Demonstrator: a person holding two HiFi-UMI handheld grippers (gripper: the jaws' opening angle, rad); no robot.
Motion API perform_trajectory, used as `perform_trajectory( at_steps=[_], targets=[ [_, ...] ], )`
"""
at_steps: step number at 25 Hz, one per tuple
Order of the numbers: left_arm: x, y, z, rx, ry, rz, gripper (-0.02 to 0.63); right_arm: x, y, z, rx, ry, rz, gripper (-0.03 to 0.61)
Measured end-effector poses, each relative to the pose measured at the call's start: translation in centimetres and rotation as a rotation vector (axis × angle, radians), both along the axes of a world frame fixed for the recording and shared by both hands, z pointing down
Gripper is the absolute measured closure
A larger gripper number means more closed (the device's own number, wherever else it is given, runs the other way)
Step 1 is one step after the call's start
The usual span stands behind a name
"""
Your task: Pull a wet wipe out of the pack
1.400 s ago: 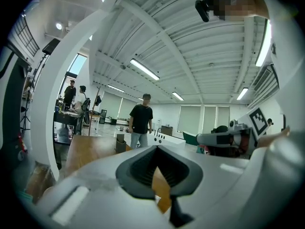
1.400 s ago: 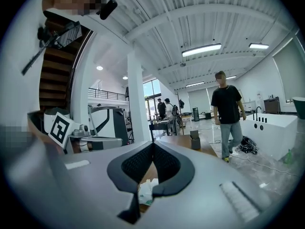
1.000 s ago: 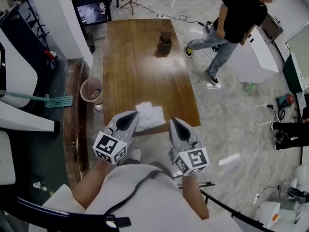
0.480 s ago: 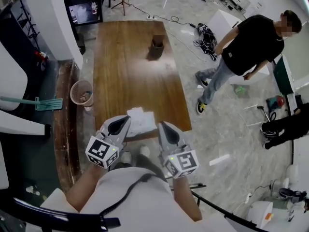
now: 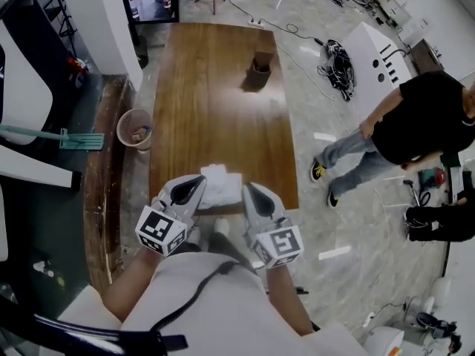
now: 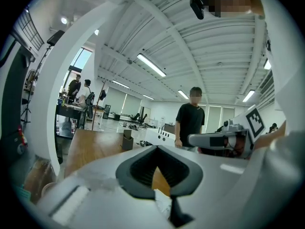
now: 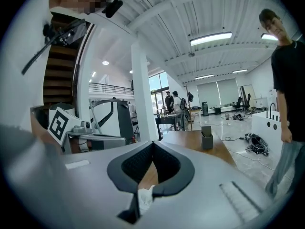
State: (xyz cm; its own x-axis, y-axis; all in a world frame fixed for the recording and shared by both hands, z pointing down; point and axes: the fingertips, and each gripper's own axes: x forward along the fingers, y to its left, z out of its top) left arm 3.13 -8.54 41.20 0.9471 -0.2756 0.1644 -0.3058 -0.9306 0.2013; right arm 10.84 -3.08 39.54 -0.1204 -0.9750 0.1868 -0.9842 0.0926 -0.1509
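Near the front edge of the wooden table (image 5: 215,110): white wet wipe pack (image 5: 223,185) lying flat, just ahead of the left gripper (image 5: 197,182) and right gripper (image 5: 249,190), one at each side, contact impossible to judge. Both pairs of jaws closed tip to tip on nothing, only a sliver of white pack visible through the gap behind the tips. Farther up the wood, a small dark holder (image 5: 258,69).
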Motion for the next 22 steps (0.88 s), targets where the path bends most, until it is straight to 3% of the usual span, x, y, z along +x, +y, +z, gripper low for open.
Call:
perform_trajectory(
  at_steps=[8, 22],
  targets=[
    [0.4, -0.6, 2.5, -0.031, -0.032, -0.078, 0.611, 0.4, -2.0, 3.7, -0.035, 0.022, -0.127, 0.569],
    [-0.7, 0.2, 8.5, -0.082, -0.126, -0.192, 0.611, -1.5, -3.4, 12.1, -0.218, 0.060, -0.330, 0.569]
  ],
)
